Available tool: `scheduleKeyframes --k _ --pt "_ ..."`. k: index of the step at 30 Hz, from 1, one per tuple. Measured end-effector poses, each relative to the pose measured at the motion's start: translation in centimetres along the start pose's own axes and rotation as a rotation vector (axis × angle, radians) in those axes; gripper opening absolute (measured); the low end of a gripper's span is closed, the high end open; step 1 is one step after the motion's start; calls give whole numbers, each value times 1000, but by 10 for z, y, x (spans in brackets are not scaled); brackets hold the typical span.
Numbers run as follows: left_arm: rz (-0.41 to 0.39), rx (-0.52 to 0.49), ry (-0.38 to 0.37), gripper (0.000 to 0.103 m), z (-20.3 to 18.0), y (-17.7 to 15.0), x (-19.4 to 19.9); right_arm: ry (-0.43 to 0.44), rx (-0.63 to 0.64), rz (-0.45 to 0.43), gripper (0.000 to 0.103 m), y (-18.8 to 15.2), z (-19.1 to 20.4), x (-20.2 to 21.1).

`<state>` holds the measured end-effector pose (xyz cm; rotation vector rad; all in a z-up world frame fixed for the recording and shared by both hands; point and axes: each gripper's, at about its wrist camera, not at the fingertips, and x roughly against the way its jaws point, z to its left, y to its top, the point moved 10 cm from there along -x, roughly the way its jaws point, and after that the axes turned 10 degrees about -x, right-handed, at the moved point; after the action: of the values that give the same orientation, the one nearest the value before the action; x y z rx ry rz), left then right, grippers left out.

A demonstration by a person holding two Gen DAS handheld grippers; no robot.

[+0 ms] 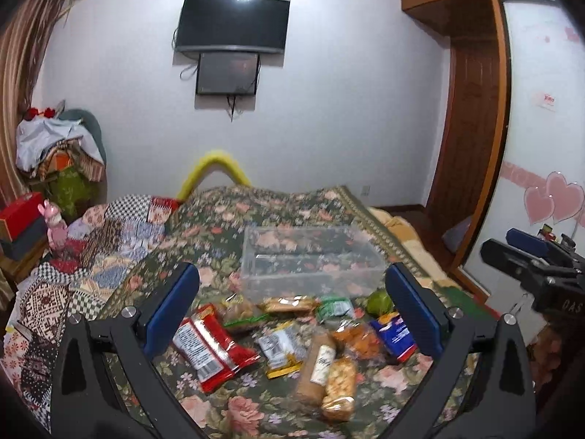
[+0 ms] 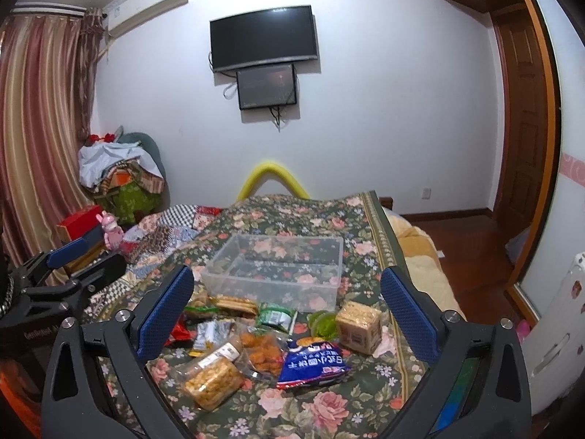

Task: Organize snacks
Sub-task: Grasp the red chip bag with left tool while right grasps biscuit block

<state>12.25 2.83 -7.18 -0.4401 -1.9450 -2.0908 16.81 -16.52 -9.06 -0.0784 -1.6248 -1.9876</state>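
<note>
**Snacks Waiting Beside an Empty Bin on a Floral Bedspread**

Two hand-held grippers are hovering over a bed where a scatter of packaged snacks is lying on the floral bedspread (image 2: 329, 413), toward its near edge. The left gripper (image 1: 292, 314) is standing with its blue pads wide apart and nothing between them; the right gripper (image 2: 287, 314) is likewise spread wide and holding nothing. Just beyond the pile, toward the middle of the spread, a clear plastic bin (image 2: 278, 274) is sitting empty, its long side facing the snacks.

The goods are looking light and mostly soft. A red packet (image 1: 210, 347) is lying at the left of the heap, and a blue bag (image 2: 310, 364) is resting nearer the right edge; both appear thin, crinkly and slick, so a pinch across the flat middle seems safer than one at a sealed end. A clear pack of golden crackers (image 2: 212, 384) is lying nearest the cameras, probably brittle inside and calling for a gentle squeeze across its narrow sides. A square biscuit block (image 2: 360, 327) is standing apart at the right, looking the stiffest piece and likely the easiest to take by its opposite faces. A green wrapper (image 2: 276, 314) is lying just beside the bin's near wall.
</note>
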Motion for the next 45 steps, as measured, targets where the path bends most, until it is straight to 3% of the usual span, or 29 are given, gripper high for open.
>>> scheduleKeyframes --k 2,5,9,15,19,32,36,45 --pt "22 -8 22 101 11 -9 -11 -11 -7 30 92 -6 -7 -8" --pt "93 -5 44 88 27 -28 -29 -34 -22 70 87 -15 -20 -20" --pt "195 16 51 86 49 -55 -49 -75 -39 124 83 -27 -41 -35" --pt "345 -17 118 81 91 -92 -71 -129 -63 216 79 -44 -70 -58" --pt "411 56 108 81 101 -119 -92 -157 -77 276 79 -58 -85 -73" --pt "519 151 81 82 98 -166 -141 -175 -85 365 79 -73 -109 -117" --pt "522 158 83 90 97 -171 -149 -166 -91 390 79 -78 -112 -130" --pt "549 156 104 97 104 -188 -163 -175 -98 453 79 -96 -113 -154"
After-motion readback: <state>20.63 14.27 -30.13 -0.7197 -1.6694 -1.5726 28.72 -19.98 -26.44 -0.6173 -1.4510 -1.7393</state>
